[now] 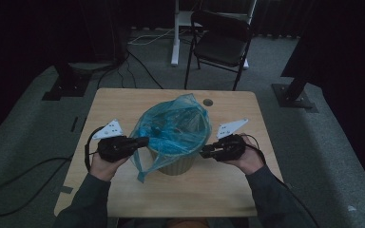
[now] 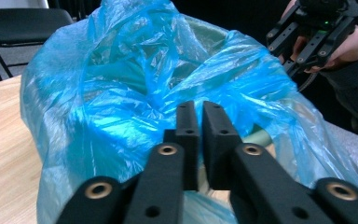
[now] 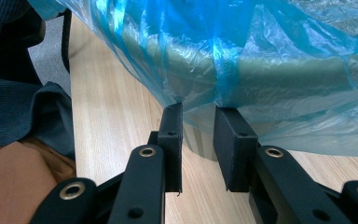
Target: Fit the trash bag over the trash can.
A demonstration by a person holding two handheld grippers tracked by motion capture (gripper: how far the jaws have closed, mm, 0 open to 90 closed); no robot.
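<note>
A blue plastic bag (image 1: 171, 126) lines a round beige bin (image 1: 176, 165) at the middle of the wooden table (image 1: 123, 102); its loose film bulges over the rim and hangs down the left side. My left gripper (image 1: 145, 141) is at the bag's left edge, jaws together on a fold of the film (image 2: 200, 112). My right gripper (image 1: 203, 152) is at the bin's right side, just under the overhanging bag (image 3: 214, 37). Its jaws stand a little apart (image 3: 198, 114), with the film's lower edge just above the tips and nothing pressed. The left gripper view also catches it beyond the bag (image 2: 284, 53).
A black folding chair (image 1: 221, 40) and a white desk leg (image 1: 176, 33) stand beyond the table's far edge. A round hole (image 1: 208, 102) sits in the tabletop behind the bin. Cables lie on the carpet at the left (image 1: 24, 175). A dark sleeve (image 3: 23, 112) is close by the right gripper.
</note>
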